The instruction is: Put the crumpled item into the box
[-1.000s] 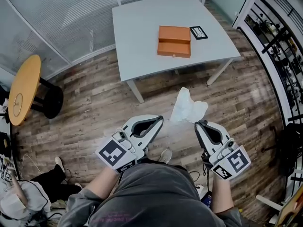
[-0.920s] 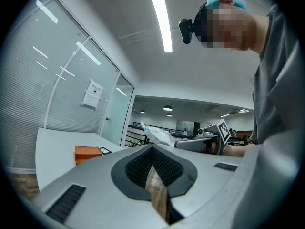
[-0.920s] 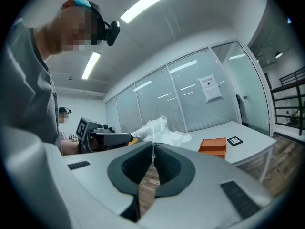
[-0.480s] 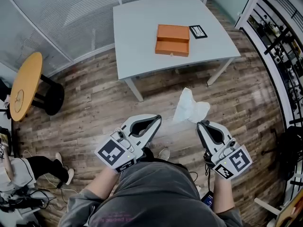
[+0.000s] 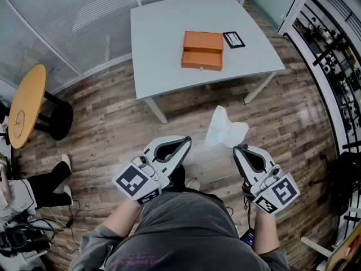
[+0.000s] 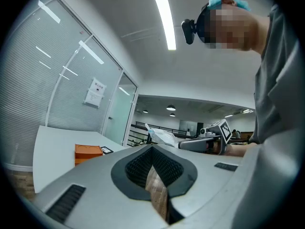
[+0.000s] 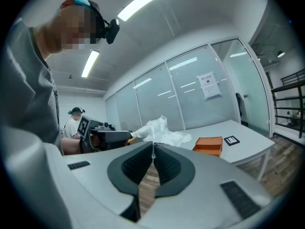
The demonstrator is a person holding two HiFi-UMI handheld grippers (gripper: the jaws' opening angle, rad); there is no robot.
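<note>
The crumpled item [image 5: 224, 130] is a white, thin, bag-like wad, and my right gripper [image 5: 236, 147] is shut on its lower edge, holding it up over the wooden floor. In the right gripper view the crumpled item [image 7: 159, 132] rises just past the closed jaws of the right gripper [image 7: 153, 144]. My left gripper [image 5: 188, 140] is shut and holds nothing; its jaws in the left gripper view [image 6: 152, 148] meet at the tip. The orange box [image 5: 203, 49] lies open on the grey table [image 5: 163, 33], well ahead of both grippers, and shows as the orange box [image 7: 208, 144] too.
A black card [image 5: 233, 39] lies beside the box on the table. A round wooden side table [image 5: 25, 103] stands at the left. A seated person's legs [image 5: 48, 182] and cables are at the lower left. Dark shelving [image 5: 333, 55] lines the right wall.
Both grippers have kept their pose and the right one still holds the wad. The table and box have slid slightly left in view. The person at the lower left has shifted their legs.
</note>
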